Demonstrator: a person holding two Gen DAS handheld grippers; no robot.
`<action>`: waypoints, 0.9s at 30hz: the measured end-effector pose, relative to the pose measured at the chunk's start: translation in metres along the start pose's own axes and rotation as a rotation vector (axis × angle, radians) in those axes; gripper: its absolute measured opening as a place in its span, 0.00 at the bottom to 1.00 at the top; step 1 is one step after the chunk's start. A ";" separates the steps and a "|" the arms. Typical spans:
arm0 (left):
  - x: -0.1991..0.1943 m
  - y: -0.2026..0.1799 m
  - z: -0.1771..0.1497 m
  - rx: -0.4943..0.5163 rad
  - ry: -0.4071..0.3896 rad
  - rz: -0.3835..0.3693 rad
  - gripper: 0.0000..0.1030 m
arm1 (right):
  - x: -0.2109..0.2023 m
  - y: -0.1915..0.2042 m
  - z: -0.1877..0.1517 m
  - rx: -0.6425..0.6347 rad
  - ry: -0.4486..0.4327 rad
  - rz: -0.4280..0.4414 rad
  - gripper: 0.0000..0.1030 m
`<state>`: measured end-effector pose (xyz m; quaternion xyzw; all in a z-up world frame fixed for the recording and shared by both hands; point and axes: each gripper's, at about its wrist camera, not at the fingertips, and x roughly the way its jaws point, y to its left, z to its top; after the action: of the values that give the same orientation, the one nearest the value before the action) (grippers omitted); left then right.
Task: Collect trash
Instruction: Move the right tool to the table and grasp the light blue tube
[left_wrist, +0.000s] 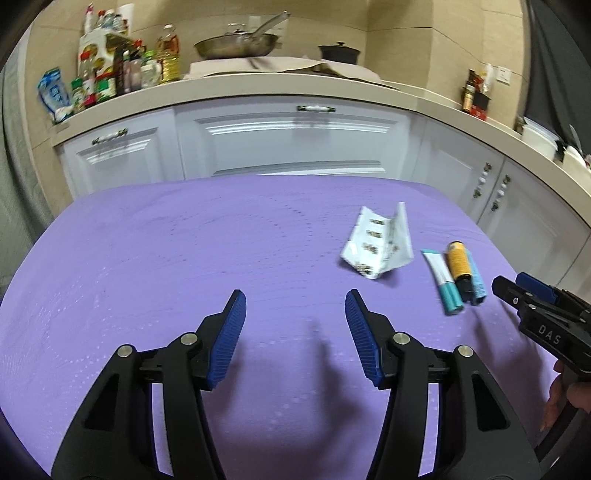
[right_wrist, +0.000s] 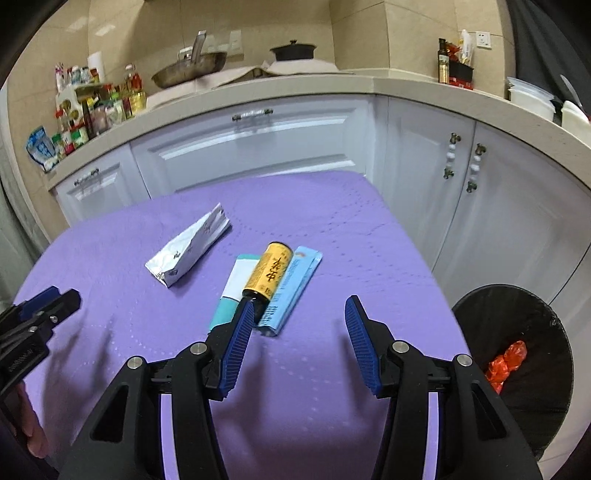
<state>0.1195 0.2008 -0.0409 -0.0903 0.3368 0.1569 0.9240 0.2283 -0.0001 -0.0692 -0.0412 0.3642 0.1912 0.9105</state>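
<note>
- Hovering over bare purple bench in the left wrist view, the left gripper is standing released, nothing between its jaws. The silver wrapper is lying ahead to its right, with the teal tube and yellow bottle beyond it, near the right gripper.
- Showing in the right wrist view, the right gripper is also released and empty, its left pad just short of the bottle's dark cap. Judging from this, it should be centring over the yellow bottle, which is lying against the blue packet, and closing across its width before carrying it to the black bin beside the bench.
</note>
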 end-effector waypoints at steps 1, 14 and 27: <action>0.000 0.003 0.001 -0.005 0.001 0.002 0.53 | 0.003 0.002 0.001 -0.001 0.010 -0.008 0.50; 0.006 0.028 0.003 -0.046 0.010 -0.013 0.53 | 0.024 -0.001 0.004 0.020 0.081 -0.090 0.50; 0.012 -0.002 0.007 0.001 0.013 -0.076 0.53 | 0.038 -0.004 0.012 0.026 0.102 -0.039 0.19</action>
<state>0.1331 0.2035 -0.0431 -0.1034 0.3393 0.1210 0.9271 0.2625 0.0106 -0.0867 -0.0463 0.4119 0.1662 0.8947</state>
